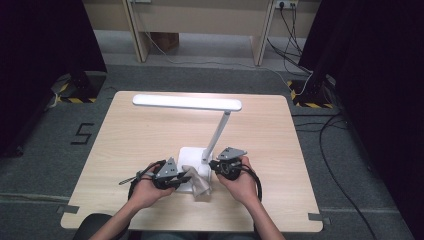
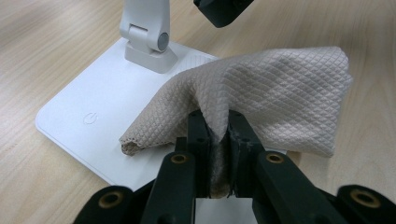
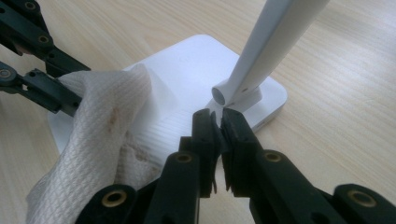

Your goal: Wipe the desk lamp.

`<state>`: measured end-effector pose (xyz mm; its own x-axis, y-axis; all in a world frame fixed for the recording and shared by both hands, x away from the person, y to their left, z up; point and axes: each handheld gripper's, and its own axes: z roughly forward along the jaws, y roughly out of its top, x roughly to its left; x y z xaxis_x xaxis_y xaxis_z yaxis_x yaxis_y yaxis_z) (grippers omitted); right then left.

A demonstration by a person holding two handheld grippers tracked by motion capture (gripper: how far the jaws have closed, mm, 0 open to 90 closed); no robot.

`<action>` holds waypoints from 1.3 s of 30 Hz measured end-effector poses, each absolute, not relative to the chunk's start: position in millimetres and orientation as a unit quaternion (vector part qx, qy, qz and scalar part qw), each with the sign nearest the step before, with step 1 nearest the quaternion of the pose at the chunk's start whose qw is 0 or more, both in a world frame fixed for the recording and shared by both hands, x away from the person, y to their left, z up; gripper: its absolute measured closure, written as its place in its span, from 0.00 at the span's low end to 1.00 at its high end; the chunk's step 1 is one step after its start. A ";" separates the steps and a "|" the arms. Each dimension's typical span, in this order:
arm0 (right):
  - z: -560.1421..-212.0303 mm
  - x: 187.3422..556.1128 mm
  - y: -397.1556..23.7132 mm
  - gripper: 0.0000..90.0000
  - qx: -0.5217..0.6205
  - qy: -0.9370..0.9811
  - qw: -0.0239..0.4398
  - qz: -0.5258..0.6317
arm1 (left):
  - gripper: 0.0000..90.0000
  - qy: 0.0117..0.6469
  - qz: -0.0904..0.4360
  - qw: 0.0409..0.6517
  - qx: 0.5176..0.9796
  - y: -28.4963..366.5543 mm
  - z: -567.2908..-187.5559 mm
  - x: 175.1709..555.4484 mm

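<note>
A big light wooden surface (image 1: 140, 135) holds a white desk lamp with a long flat head (image 1: 187, 102) and a square white base (image 2: 93, 116). A crinkly beige cloth (image 2: 280, 93) lies partly on that base, near the front edge. The left claw (image 2: 218, 126) is pinched tight on the cloth. The right claw (image 3: 218, 123) is closed with nothing in it, right by the lamp's hinge (image 3: 229, 95).

Crumpled beige quilted cloth (image 2: 275, 93) draped over white lamp base (image 2: 93, 116).
</note>
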<state>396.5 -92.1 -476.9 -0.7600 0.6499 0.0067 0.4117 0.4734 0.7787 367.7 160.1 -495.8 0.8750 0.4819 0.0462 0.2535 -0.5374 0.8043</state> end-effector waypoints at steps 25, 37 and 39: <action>-495.7 406.1 -76.8 0.73 0.296 0.859 0.136 0.394 | 0.90 0.221 0.131 0.419 0.871 152.4 -500.1 366.8; -498.9 411.4 -81.8 0.74 0.322 0.848 0.098 0.410 | 0.90 0.235 0.135 0.415 0.869 144.4 -501.1 370.5; -499.0 411.3 -81.8 0.74 0.323 0.847 0.098 0.410 | 0.90 0.239 0.133 0.413 0.869 144.4 -500.7 370.3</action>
<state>411.3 -81.8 -499.0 -0.7726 0.6271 0.0993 0.4667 0.4549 0.7584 370.3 144.4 -500.7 0.8501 0.5256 0.0329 0.3067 -0.5448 0.7805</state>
